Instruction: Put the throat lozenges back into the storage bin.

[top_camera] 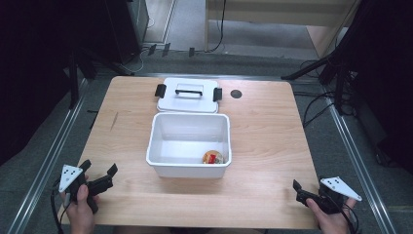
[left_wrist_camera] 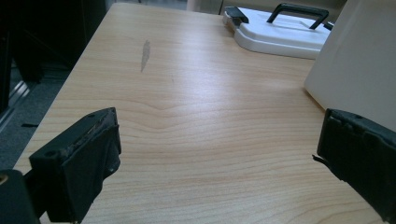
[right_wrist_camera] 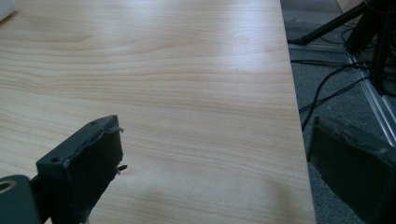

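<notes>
Now both tongs stand with jaws apart and nothing between them. Ahead and to the right of the left gripper (top_camera: 101, 176) sits the white bin (top_camera: 189, 145), a small red-and-yellow item (top_camera: 212, 157) inside. Beyond the bin lies its lid (top_camera: 188, 95). The right gripper (top_camera: 311, 187) hovers at the table (top_camera: 272, 141) corner, well right of the bin.

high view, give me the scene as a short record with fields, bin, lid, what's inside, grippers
bin: white bin, open, mid-table
lid: white lid with black handle, flat on the table just behind the bin
contents: one small round red and yellow item in the bin's near right corner; too small to identify
left gripper: open, holding nothing, at the near left corner of the table
right gripper: open, holding nothing, at the near right edge
other: small dark round spot on the table right of the lid
</notes>
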### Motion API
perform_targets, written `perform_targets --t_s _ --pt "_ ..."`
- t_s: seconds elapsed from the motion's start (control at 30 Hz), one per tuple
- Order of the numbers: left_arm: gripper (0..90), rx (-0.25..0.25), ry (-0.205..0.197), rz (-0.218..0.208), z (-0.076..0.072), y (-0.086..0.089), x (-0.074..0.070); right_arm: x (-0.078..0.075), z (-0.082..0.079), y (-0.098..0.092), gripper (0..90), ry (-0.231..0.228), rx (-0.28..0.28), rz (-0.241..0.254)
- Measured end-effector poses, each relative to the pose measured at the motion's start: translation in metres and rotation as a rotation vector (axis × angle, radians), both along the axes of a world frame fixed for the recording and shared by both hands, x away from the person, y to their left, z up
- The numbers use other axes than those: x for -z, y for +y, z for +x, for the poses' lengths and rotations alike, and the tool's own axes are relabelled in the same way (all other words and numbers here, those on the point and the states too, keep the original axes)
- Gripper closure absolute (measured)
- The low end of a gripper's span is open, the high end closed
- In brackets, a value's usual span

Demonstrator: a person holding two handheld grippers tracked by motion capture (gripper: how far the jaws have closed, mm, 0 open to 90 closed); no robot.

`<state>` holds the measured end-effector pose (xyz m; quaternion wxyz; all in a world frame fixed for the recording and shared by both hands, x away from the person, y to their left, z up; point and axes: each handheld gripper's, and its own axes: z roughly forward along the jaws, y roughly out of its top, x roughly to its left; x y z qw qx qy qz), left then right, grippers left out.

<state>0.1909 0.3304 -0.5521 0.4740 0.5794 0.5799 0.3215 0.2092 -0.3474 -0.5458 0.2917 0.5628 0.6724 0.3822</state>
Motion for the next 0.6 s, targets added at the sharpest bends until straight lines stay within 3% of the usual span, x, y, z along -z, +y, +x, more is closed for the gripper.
perform_targets --t_s 0.17,0.33,0.5,0.6 --pt "0.0 0.003 0.006 0.008 0.0008 -0.0009 0.0000 0.0014 0.0005 0.0044 4.6 -0.011 0.001 -0.014" --pt "0.0 0.007 0.007 0.010 0.0008 -0.0008 0.0000 0.0012 -0.0007 -0.0012 5.5 -0.020 0.017 0.038" --pt "0.0 0.008 0.008 0.010 0.0010 -0.0008 0.0000 0.0015 -0.0003 0.0017 6.0 -0.011 0.015 0.011" --pt "0.0 0.009 0.009 0.011 0.0012 -0.0010 0.0000 0.0015 0.0000 0.0011 6.1 -0.003 0.017 0.021"
